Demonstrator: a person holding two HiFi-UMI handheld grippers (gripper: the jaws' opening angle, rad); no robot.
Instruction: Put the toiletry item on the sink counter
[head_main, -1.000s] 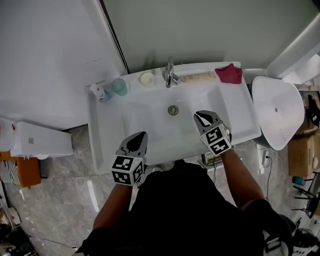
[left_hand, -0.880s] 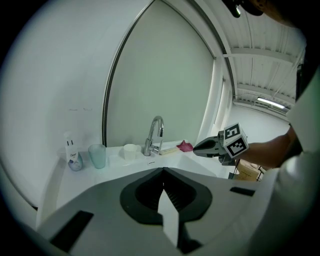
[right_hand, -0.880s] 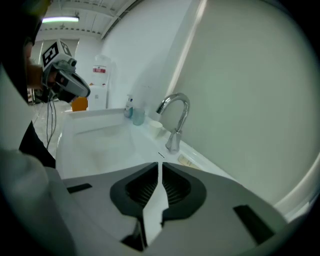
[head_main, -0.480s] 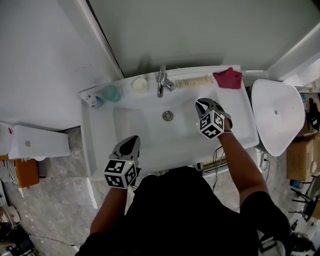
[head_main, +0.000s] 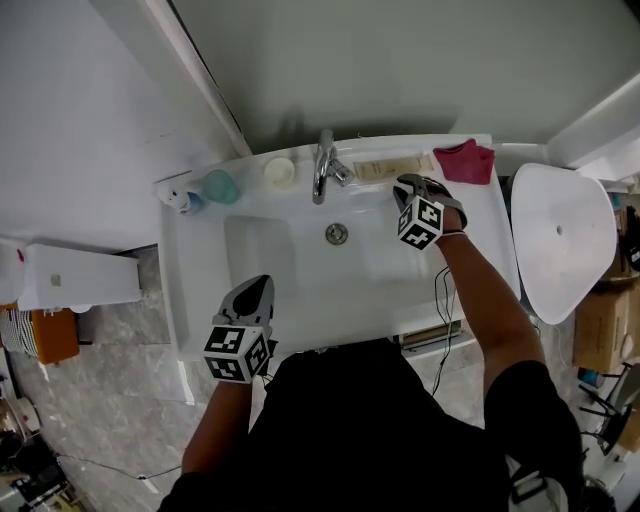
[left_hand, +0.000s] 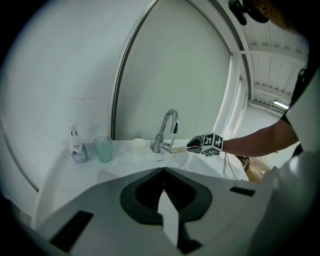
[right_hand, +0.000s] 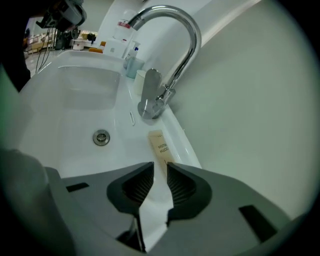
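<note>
White walls and a grey marble floor close in a narrow washroom, where a white sink (head_main: 300, 290) with a flat surface round its basin stands against the back wall. The toiletry item is a slim, cream-coloured tube (head_main: 392, 167) with small dark print on it. It lies flat on the back ledge of the surface, lengthwise along the wall, between the faucet (head_main: 323, 165) and a crumpled red cloth (head_main: 466, 160) at the right corner.

The right gripper (head_main: 403, 185) reaches over the basin's right side and points down at the tube's right half. Its jaws stand a little apart and have just been opening. The tube's near end lies right at the gap between the tips, and the pads do not press on it. The left gripper (head_main: 258, 287) hangs over the sink's front rim, well away from the tube, with its jaws pressed together on nothing.

Left of the faucet, along the same ledge, stand a small white cup (head_main: 281, 172), a teal cup (head_main: 219, 186) and a pump bottle (head_main: 178, 198) in the corner. The drain (head_main: 337, 233) sits in the middle of the basin. The curved chrome faucet rises just beside the tube's far end, and the wall runs close behind it.
</note>
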